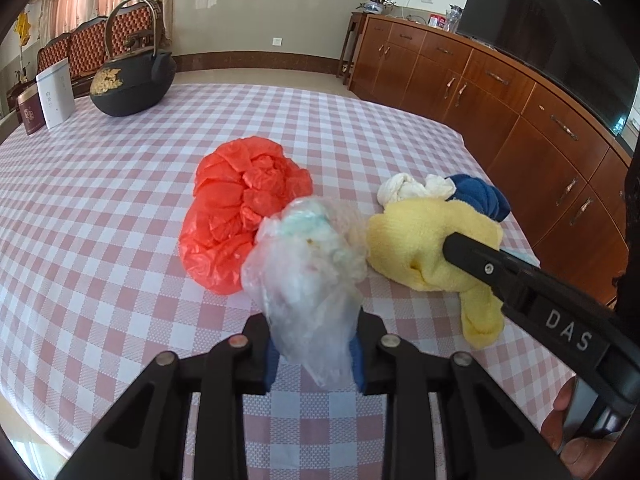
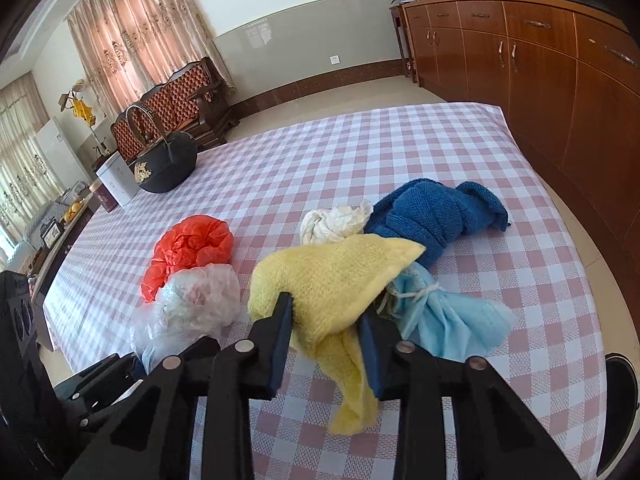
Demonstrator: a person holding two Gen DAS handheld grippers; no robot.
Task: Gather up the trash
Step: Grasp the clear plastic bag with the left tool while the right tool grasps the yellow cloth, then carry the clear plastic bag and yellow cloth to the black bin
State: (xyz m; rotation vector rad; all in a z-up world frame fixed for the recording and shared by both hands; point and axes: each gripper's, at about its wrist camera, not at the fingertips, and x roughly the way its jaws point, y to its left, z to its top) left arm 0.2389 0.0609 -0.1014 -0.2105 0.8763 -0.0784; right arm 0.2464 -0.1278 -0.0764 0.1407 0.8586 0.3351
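Left wrist: left tool (image 1: 316,354) pinches clear bag (image 1: 304,264); right tool (image 2: 326,344) pinches yellow cloth (image 2: 332,280). Rest beside cloth w/ red bag (image 1: 240,208) uncollected on desk (image 1: 100,200).

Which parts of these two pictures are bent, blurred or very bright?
Left wrist view: the cabinet curves strongly and the corners are black; the clear bag in the left tool looks soft. Right wrist view: the table edge bows, and the curtains glow with daylight.
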